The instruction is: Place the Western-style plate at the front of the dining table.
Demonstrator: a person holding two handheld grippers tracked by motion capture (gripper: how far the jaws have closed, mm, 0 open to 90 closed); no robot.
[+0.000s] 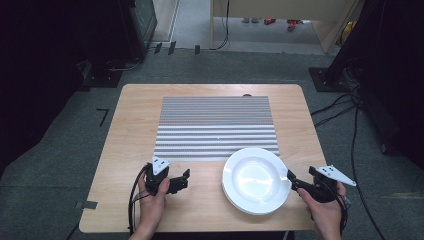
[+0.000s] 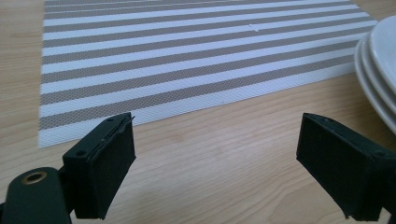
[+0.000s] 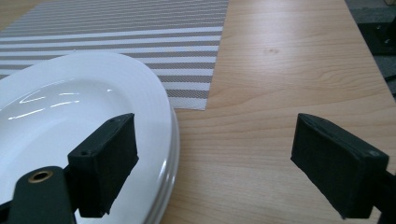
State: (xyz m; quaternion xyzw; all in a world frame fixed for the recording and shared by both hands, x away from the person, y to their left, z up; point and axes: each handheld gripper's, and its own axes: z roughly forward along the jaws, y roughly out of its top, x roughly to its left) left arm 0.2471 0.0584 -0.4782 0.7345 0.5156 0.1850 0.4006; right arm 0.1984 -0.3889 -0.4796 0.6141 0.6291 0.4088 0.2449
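Bench: wooden, bare beneath both sets of fingers.
Striped mat: ahead of both grippers.
Plates: white stack, rim under the right gripper's parted, empty fingers.
Left gripper: fingers spread, empty, plates off to their right.
Risk: gripping the rim alone could probably tip or slide the stack.

One striped placemat, three stacked white plates, two grippers.
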